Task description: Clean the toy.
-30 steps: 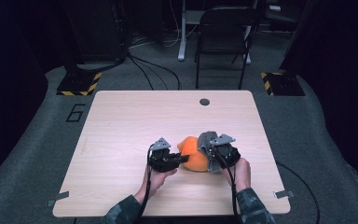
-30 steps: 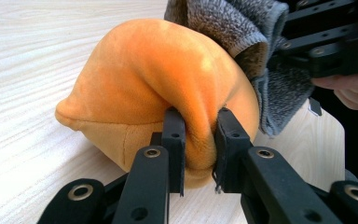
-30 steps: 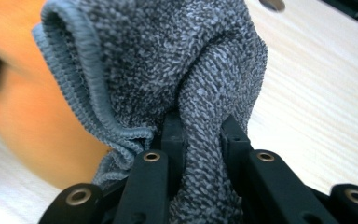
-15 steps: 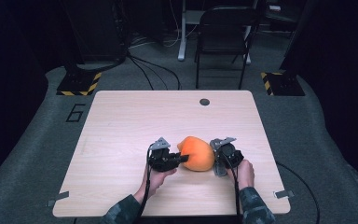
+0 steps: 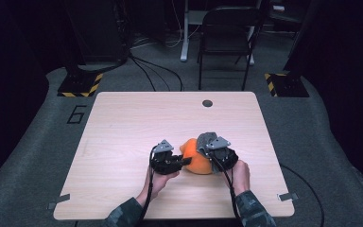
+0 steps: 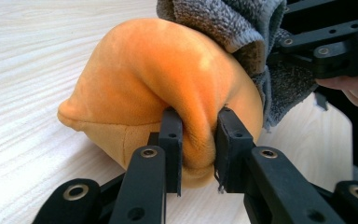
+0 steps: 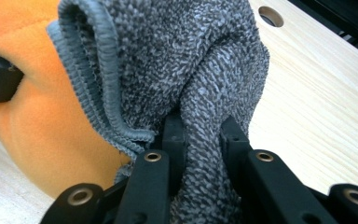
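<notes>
An orange plush toy (image 5: 194, 161) lies on the wooden table (image 5: 123, 127), toward its near edge. My left gripper (image 5: 185, 161) is shut on a fold of the plush (image 6: 158, 70) from the left. Its jaws (image 6: 198, 135) have just been opening a little, and the fold is still pinched between them. My right gripper (image 5: 208, 151) is shut on a bunched grey cloth (image 5: 206, 140). The cloth (image 7: 191, 56) lies against the top right of the plush (image 7: 37, 116). In the left gripper view the cloth (image 6: 233, 23) drapes over the toy, with the right gripper (image 6: 326, 42) behind it.
A round cable hole (image 5: 207, 102) sits near the table's far edge. A folding chair (image 5: 227, 38) and floor cables stand beyond the table. Bare wood spreads to the left and far side of the plush.
The right gripper with the cloth drew off to the right of the plush half a second ago and has come back onto its top right. The left hand kept still.
</notes>
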